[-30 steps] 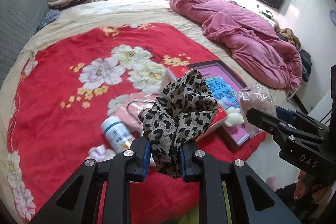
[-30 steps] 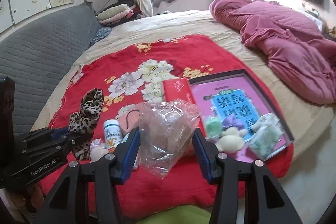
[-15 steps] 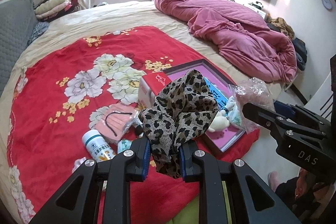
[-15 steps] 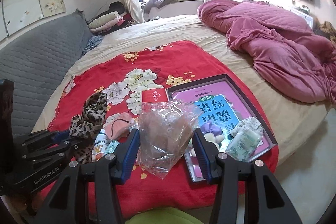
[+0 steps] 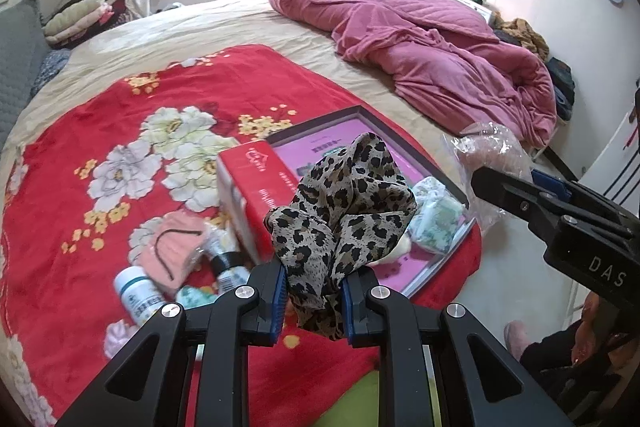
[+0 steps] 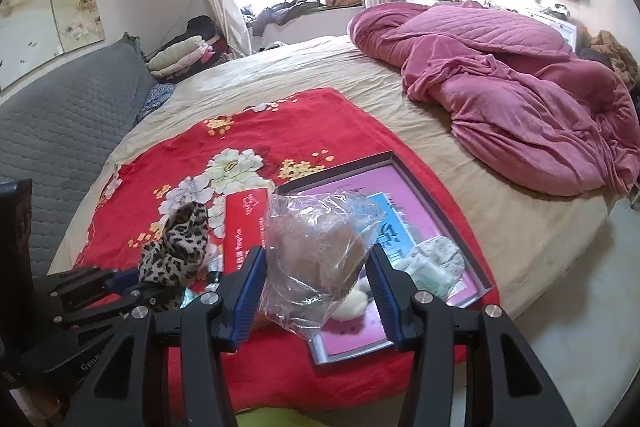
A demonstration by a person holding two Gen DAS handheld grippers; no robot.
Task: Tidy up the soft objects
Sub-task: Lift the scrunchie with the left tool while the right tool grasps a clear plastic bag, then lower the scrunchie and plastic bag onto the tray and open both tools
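I have the leopard-print scarf clamped in my left gripper and the bagged soft thing clamped in my right gripper, both above the tray, where 2 soft items lie. Neither is placed yet; the pink mask waits on the red blanket.

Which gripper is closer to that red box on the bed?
Left. The left gripper, clamped on the leopard-print scarf, hangs just beside the red box. The right gripper, holding the clear plastic bag, sits farther over, above the framed tray.
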